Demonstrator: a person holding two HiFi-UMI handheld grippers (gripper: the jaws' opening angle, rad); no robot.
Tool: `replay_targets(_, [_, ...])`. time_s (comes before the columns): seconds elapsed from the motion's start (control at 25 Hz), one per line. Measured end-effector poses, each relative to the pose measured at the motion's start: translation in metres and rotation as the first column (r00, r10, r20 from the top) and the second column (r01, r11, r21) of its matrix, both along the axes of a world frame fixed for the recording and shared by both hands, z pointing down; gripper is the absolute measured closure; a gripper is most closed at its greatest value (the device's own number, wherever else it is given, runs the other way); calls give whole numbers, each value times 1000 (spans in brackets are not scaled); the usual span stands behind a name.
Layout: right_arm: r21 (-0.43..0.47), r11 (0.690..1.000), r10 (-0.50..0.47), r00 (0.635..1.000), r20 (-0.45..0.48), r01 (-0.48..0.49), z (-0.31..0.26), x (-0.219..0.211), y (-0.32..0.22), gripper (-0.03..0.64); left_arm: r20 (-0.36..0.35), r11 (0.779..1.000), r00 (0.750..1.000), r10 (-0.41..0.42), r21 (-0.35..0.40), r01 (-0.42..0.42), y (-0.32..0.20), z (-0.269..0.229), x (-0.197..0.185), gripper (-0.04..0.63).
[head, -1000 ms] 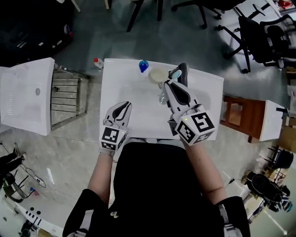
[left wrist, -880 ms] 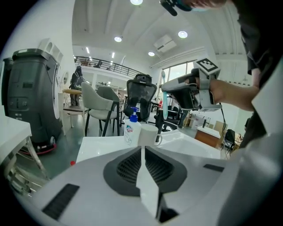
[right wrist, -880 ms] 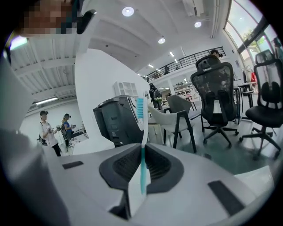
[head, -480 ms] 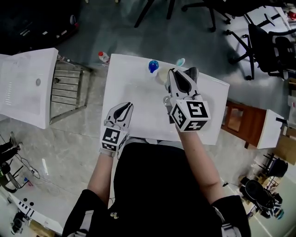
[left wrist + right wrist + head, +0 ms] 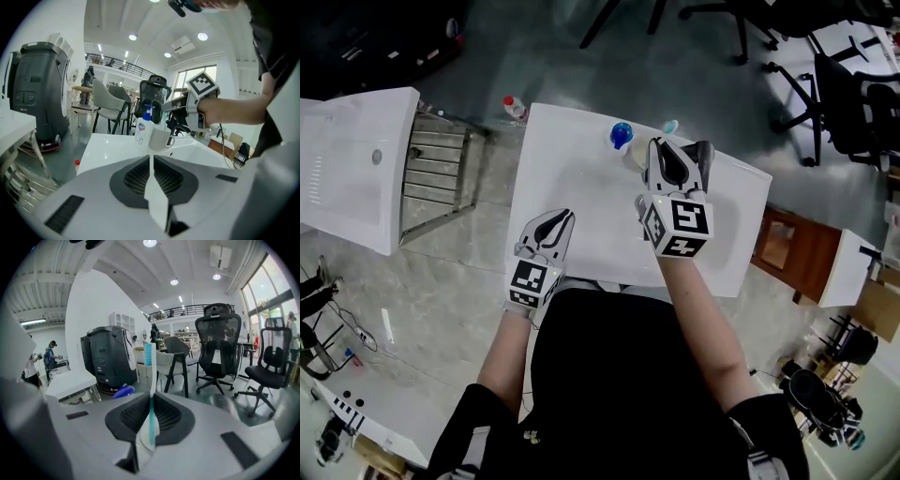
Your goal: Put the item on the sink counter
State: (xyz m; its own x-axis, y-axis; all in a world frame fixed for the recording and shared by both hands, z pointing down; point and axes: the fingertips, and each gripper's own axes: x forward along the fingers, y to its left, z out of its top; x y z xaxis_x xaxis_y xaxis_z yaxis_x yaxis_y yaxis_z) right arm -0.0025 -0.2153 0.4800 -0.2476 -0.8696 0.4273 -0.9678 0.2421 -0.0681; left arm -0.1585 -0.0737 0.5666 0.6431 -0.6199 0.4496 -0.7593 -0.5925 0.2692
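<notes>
Toothbrush [image 5: 150, 380], clamped in right hand-held gripper [image 5: 666, 148]: best laid flat on bare bench [image 5: 567, 169] to its left, clear of cup [image 5: 159, 138]; left hand-held gripper [image 5: 151, 160] closed, empty.

Clamped between the right gripper's [image 5: 150, 401] black ribbed pads: the toothbrush [image 5: 152, 380], white stem, teal stripe, light-blue bristles. The left gripper [image 5: 152, 164] shows pale grey shells and black pads. Ahead of its jaws sit a cream cup [image 5: 160, 138] and a white bottle [image 5: 142, 132] with a blue cap, on the white sink counter [image 5: 108, 145]. The right gripper's cube [image 5: 679, 223] carries black-and-white square markers.
</notes>
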Motion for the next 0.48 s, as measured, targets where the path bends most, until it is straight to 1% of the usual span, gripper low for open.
replay_targets(0.2, [-43,999,-16,999,-34,15,24,-3,-1,569,-2,1000,1000,2,-7,-2,-2,3,-1,554])
replay_targets(0.48, [-133,991,-36,996,-80,25,56,0,2,569,-2,1000,1000,-6,-16,6,-7,8,-2,554])
